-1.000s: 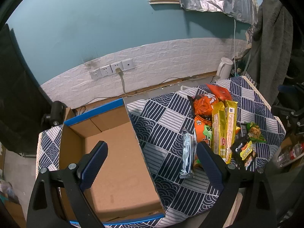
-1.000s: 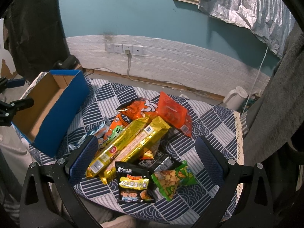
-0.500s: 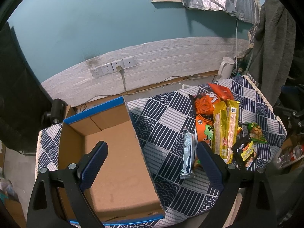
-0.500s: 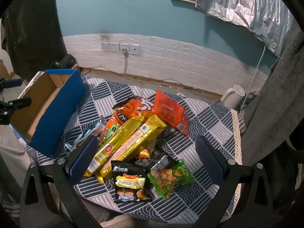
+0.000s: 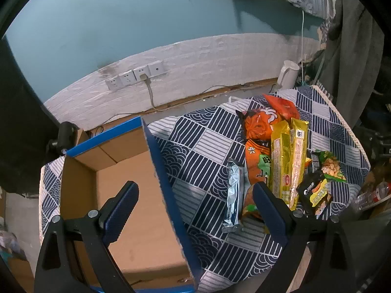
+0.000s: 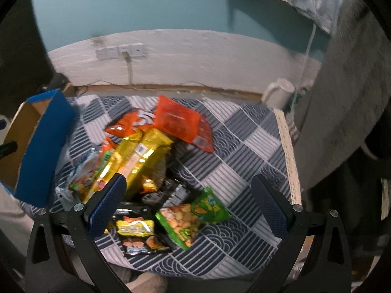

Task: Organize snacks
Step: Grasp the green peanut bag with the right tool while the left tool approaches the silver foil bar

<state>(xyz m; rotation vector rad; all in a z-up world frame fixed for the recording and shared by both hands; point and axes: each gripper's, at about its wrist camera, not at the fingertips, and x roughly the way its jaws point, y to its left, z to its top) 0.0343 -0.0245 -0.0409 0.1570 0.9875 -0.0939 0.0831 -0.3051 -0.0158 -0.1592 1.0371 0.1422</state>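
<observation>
The snacks lie heaped together on the right half of the table (image 5: 202, 146), which is draped in a navy-and-white patchwork cloth, while the open blue-edged cardboard box (image 5: 136, 195) sits bare on the left, presumably waiting to receive them. The left gripper (image 5: 195, 205) hangs over the box's right wall with jaws spread wide and nothing between them; from there, I'd guess, it is placed to steady the box or take the nearest packet, a silver foil bar (image 5: 233, 195) lying just beside its right finger. The right gripper (image 6: 188, 205), just as wide open and empty, hovers low over the near end of the pile. Between its fingers lie a green bag of peanuts (image 6: 193, 217) and a black-and-yellow snack packet (image 6: 139, 234), the likeliest first picks. Farther off, two long yellow biscuit packs (image 6: 136, 158) rest across an orange crisp bag (image 6: 132, 122) and a flat red pouch (image 6: 183, 124).
</observation>
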